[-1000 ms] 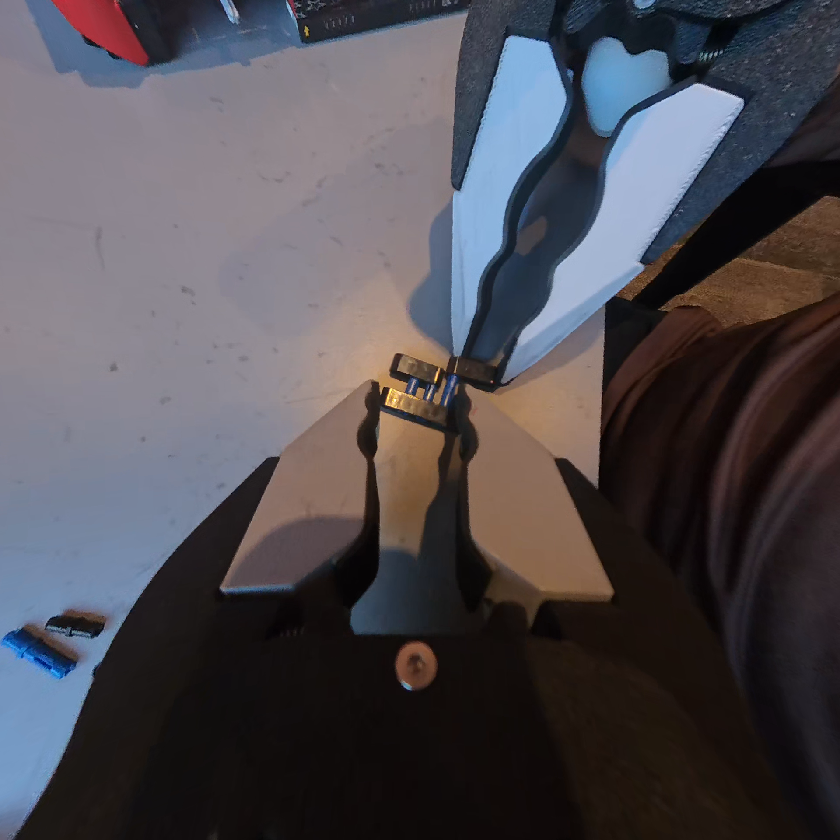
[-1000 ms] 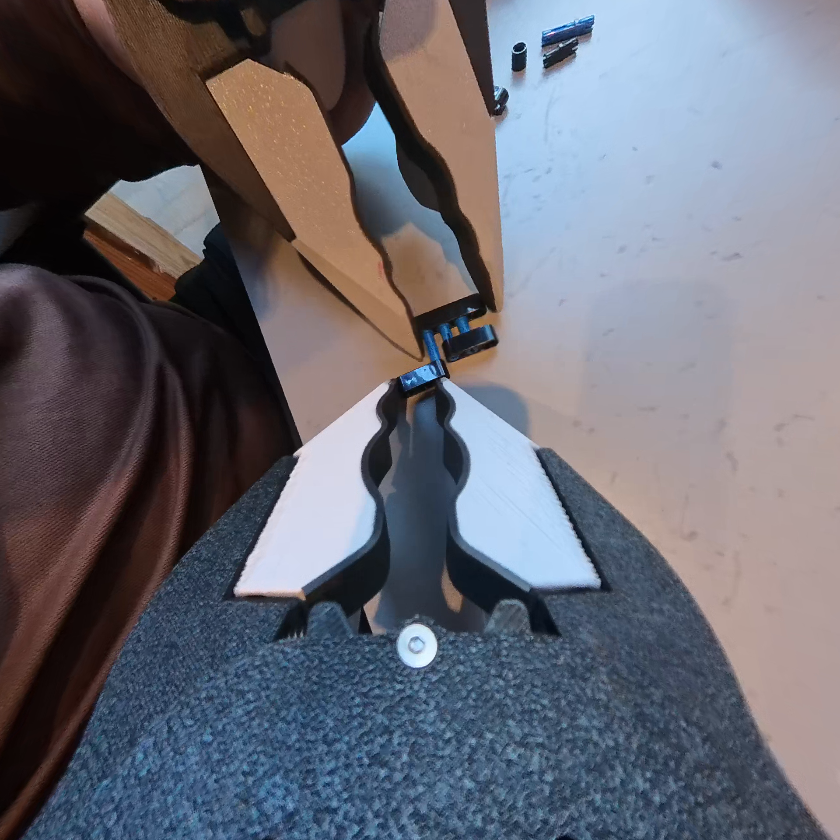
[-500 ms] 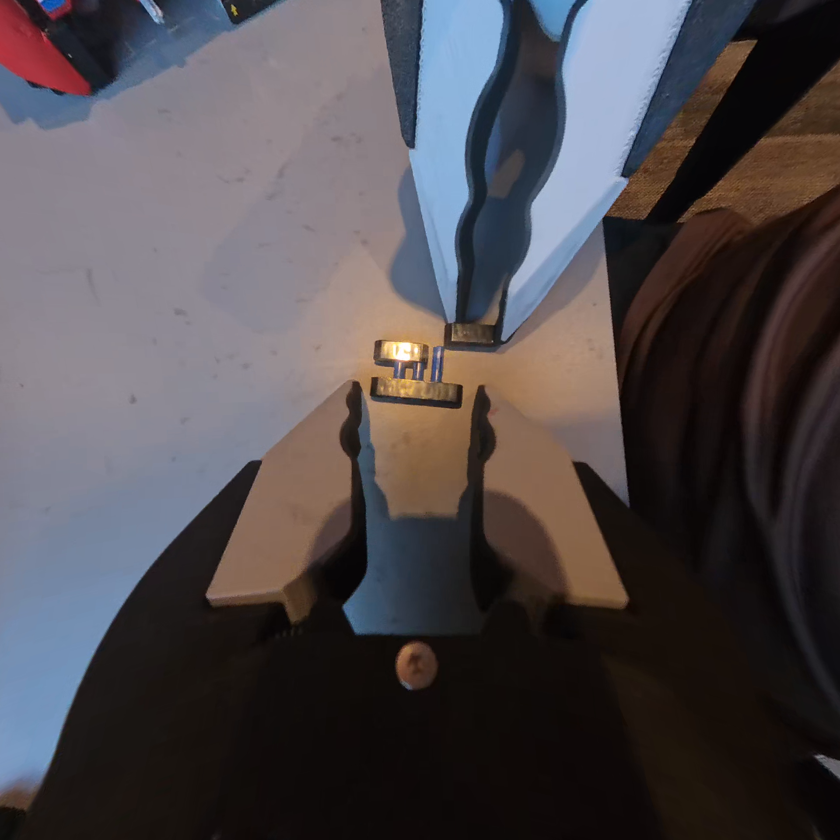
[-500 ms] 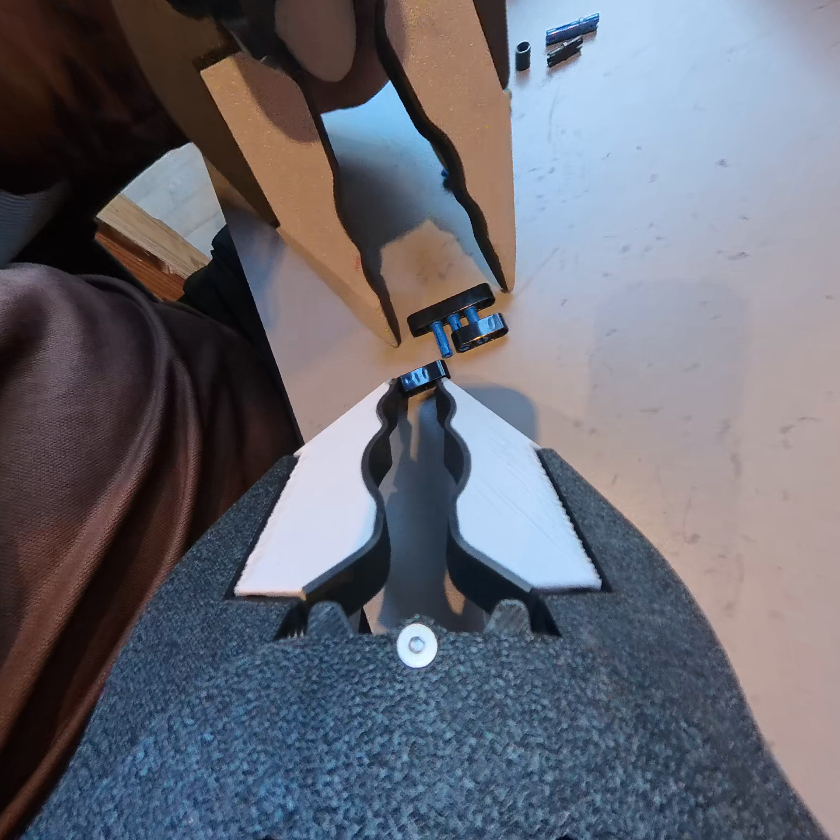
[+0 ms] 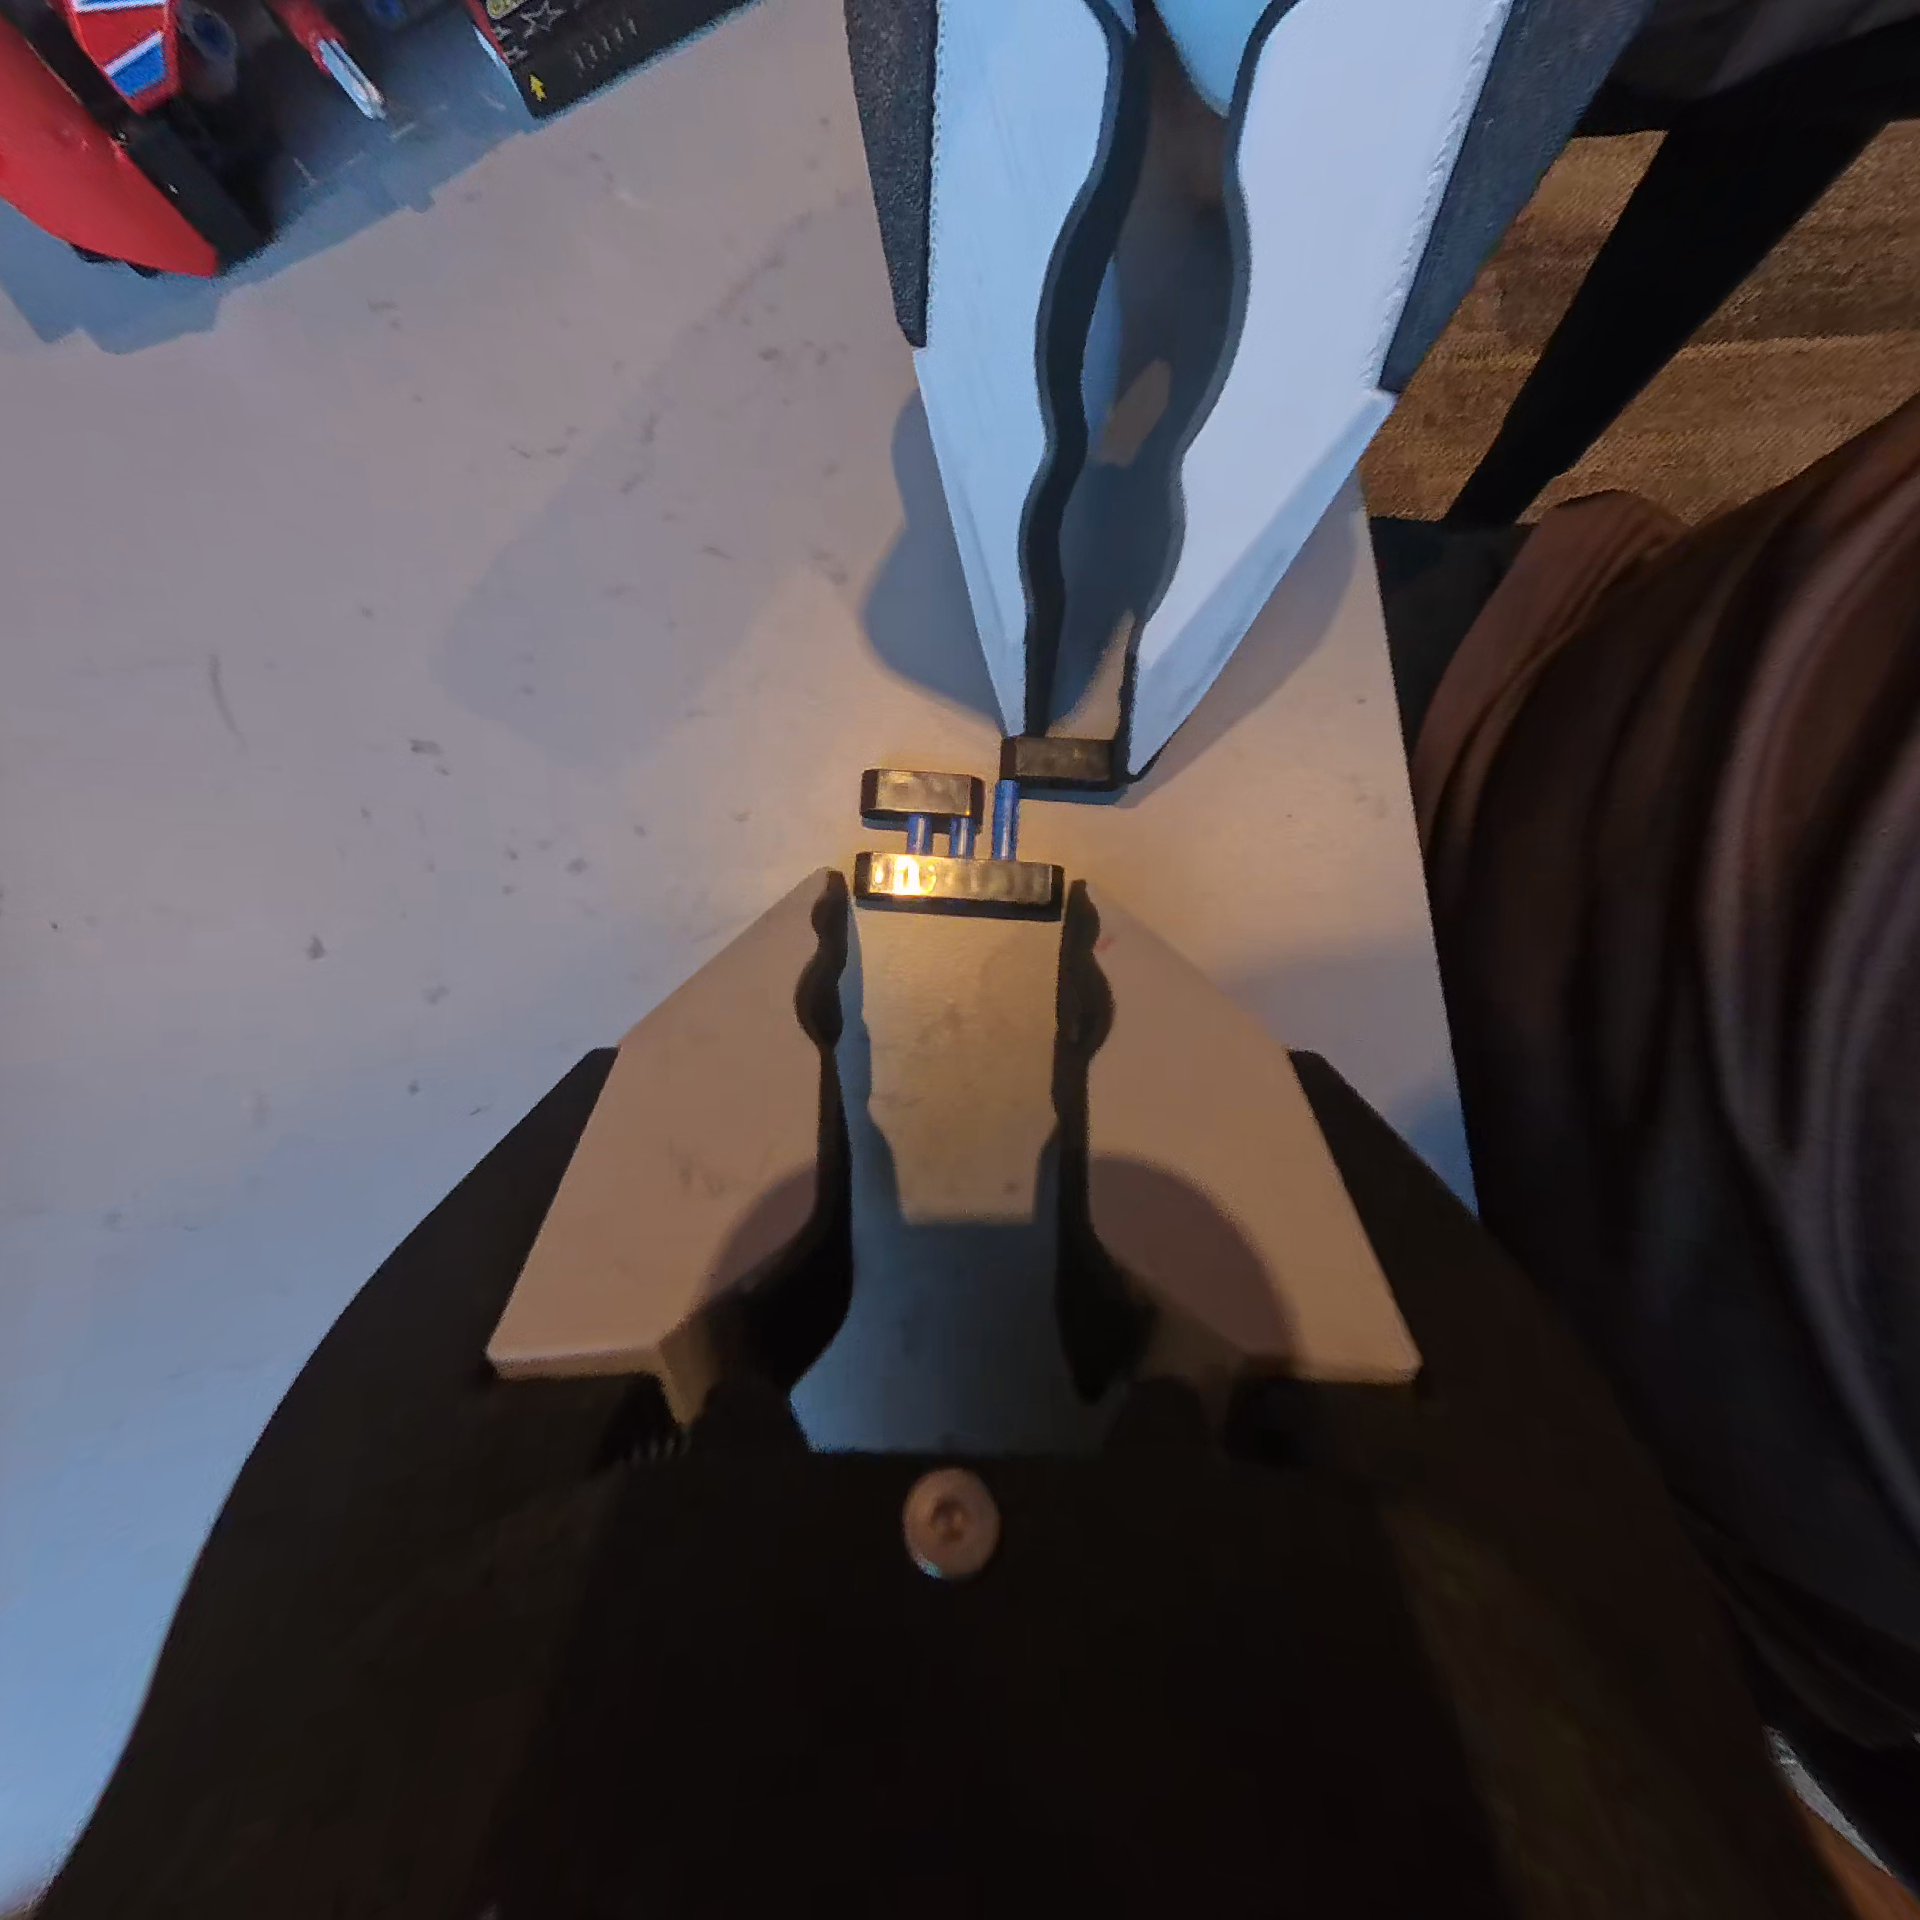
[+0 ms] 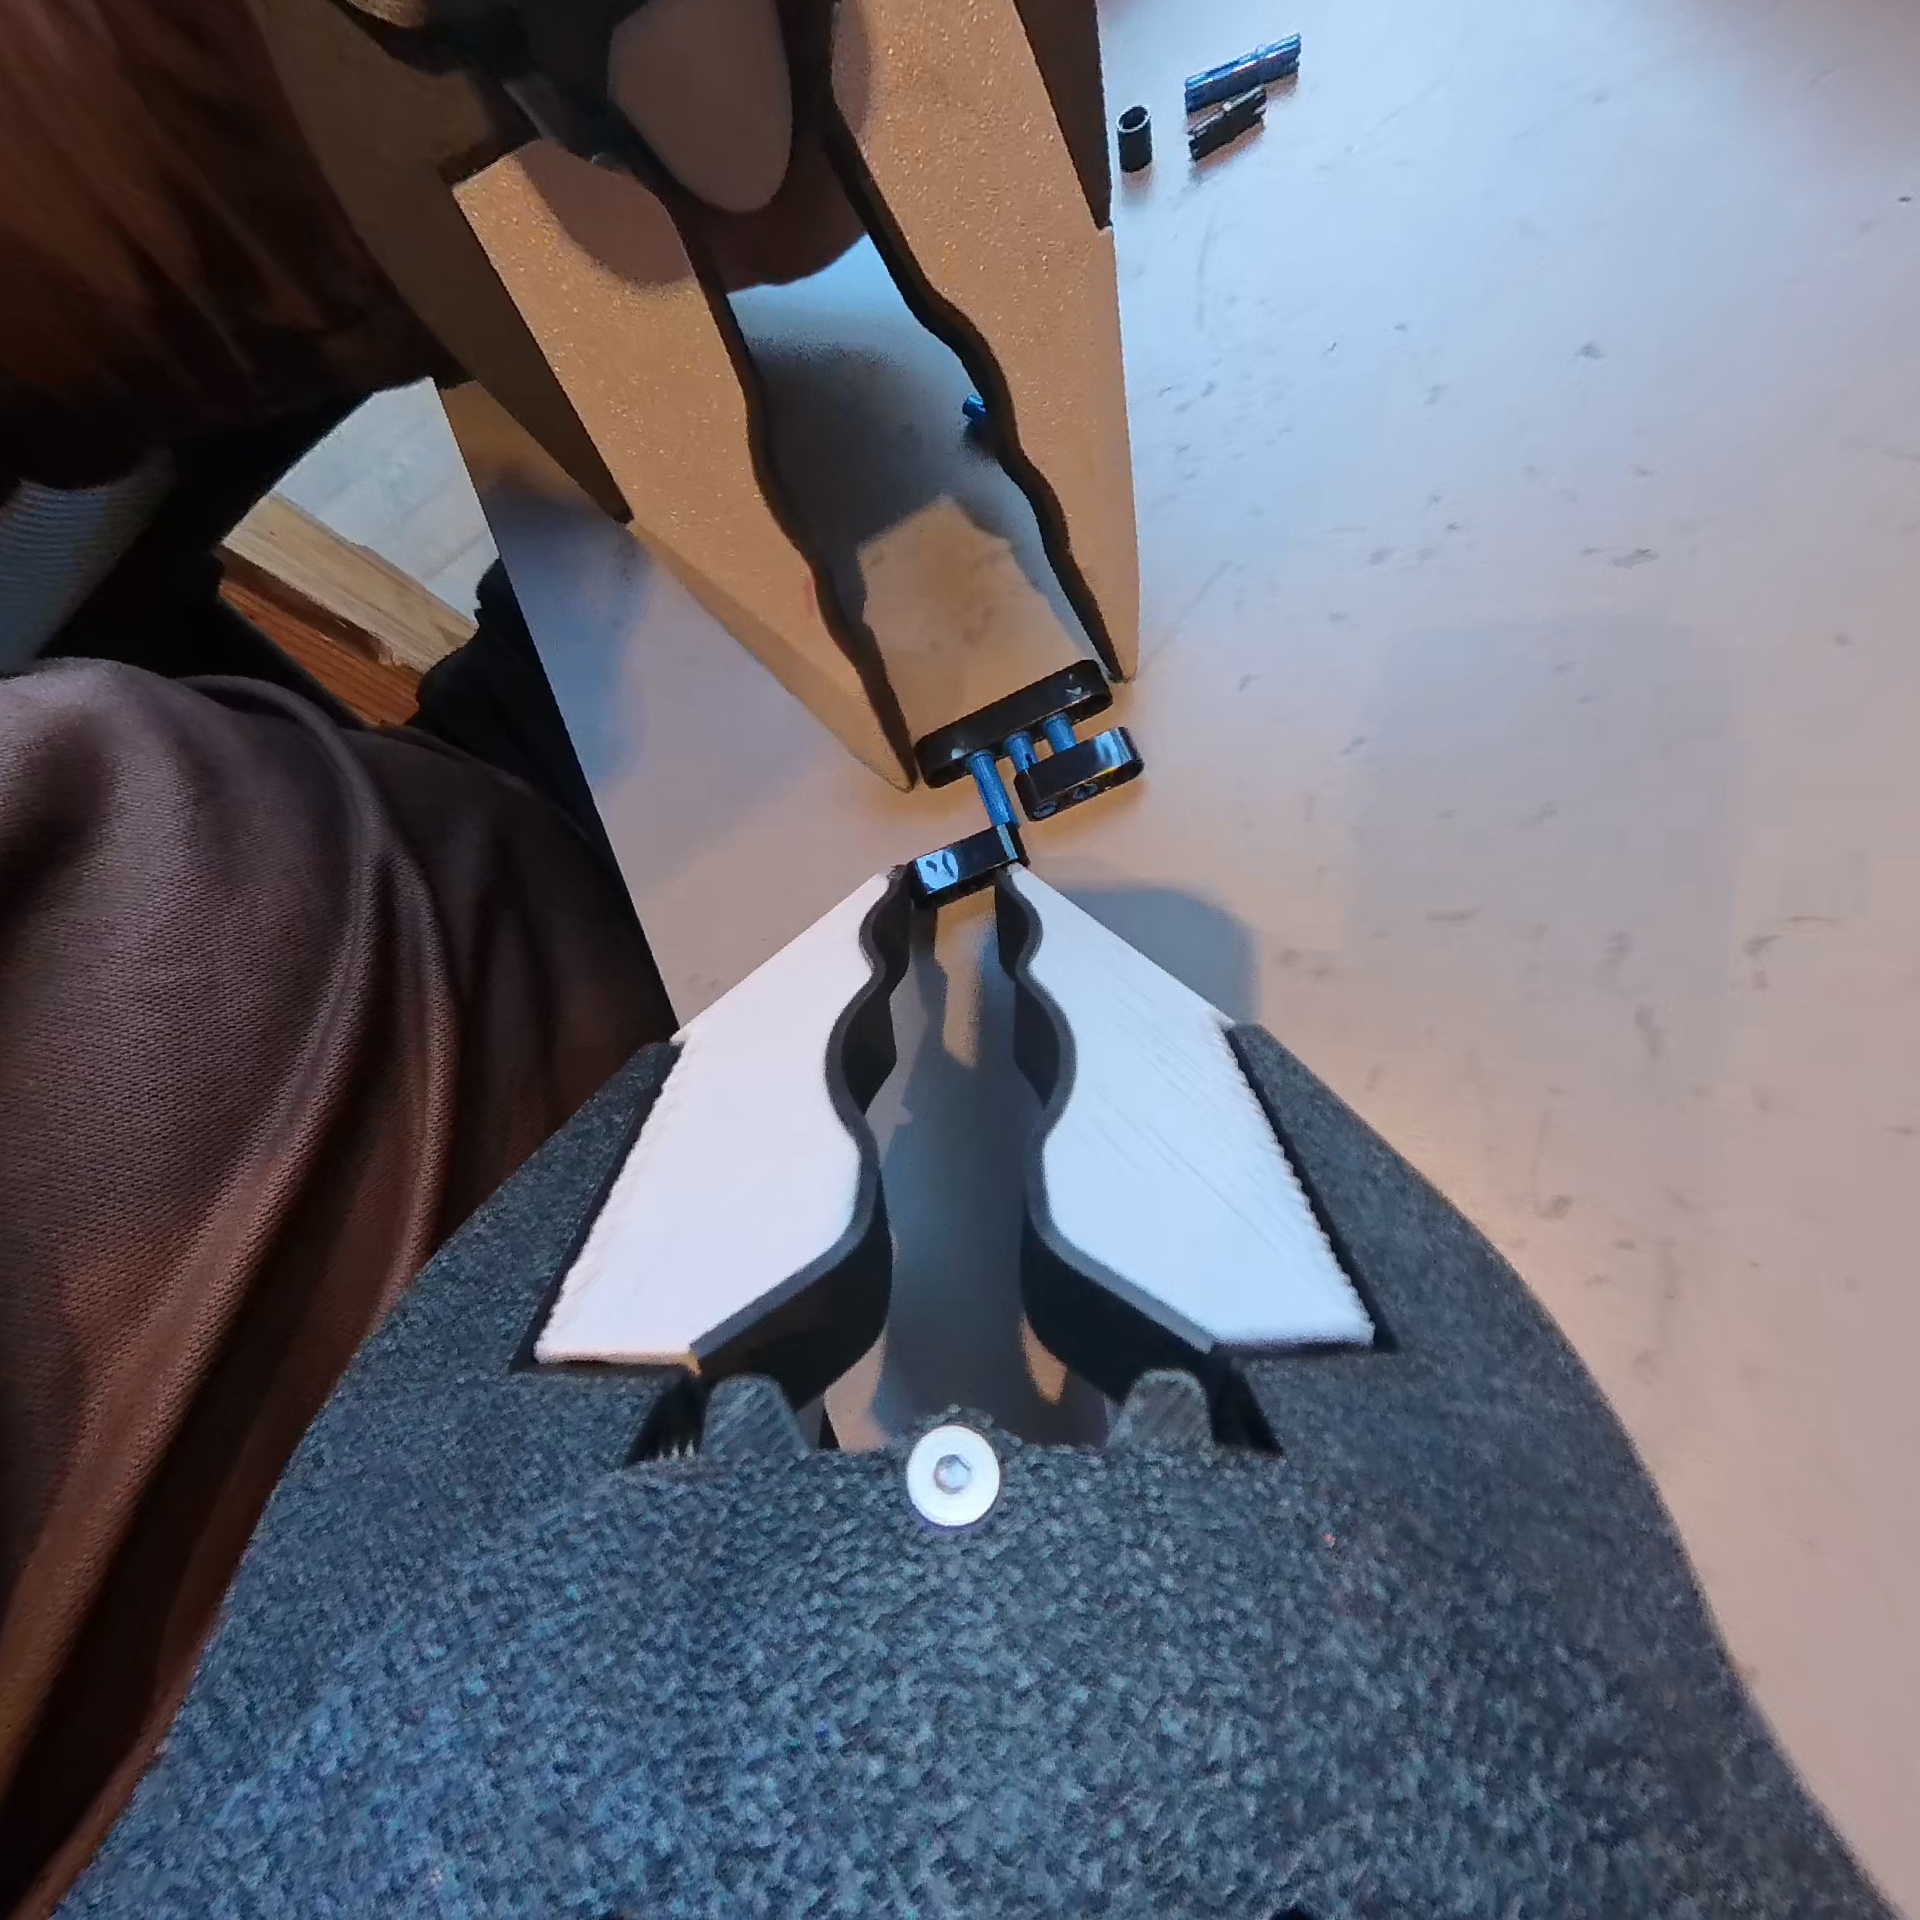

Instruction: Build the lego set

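A small black lego assembly sits low over the white table: a long black beam with three blue pins and a short black beam on two of them. My left gripper, with tan fingers, is closed on the ends of the long beam; it also shows in the right wrist view. My right gripper, with white fingers, is shut on a small black piece. That piece meets the tip of the third, longer blue pin. The two grippers face each other tip to tip.
A red model and a dark printed box lie at the far left of the table. Loose blue and black pins and a black sleeve lie farther off. The table edge and a person's brown clothing are close by. Both grippers' tips are roughly 20 cm from the red model.
My left gripper opened and let the assembly rest on the table, then closed on the long beam's ends. The small piece in my right gripper came off the pin and is back at its tip.
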Tool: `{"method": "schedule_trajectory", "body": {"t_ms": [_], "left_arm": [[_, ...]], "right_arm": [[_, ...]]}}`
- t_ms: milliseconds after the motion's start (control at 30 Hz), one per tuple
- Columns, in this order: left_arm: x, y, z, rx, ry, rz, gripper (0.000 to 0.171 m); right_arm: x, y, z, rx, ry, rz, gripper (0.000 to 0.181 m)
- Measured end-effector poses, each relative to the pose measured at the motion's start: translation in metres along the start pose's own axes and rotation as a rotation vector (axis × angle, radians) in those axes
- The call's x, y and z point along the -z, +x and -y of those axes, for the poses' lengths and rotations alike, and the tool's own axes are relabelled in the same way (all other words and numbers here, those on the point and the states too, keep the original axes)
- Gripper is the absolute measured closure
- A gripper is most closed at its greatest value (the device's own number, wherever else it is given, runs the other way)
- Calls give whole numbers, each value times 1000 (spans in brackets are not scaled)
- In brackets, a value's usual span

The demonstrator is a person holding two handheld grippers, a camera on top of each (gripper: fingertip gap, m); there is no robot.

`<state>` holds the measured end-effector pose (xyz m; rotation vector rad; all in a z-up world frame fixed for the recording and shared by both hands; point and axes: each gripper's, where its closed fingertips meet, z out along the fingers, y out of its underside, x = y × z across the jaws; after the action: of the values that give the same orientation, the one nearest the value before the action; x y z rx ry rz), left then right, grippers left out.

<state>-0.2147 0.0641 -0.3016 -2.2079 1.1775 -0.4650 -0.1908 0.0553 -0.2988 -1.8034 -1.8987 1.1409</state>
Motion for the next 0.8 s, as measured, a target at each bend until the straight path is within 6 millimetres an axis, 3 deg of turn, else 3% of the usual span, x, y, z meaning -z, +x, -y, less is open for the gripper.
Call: {"method": "schedule_trajectory", "body": {"t_ms": [800], "left_arm": [[-2, 2, 5, 124, 120, 57, 134]], "right_arm": [[3, 3, 1, -122, 21, 90, 165]]}}
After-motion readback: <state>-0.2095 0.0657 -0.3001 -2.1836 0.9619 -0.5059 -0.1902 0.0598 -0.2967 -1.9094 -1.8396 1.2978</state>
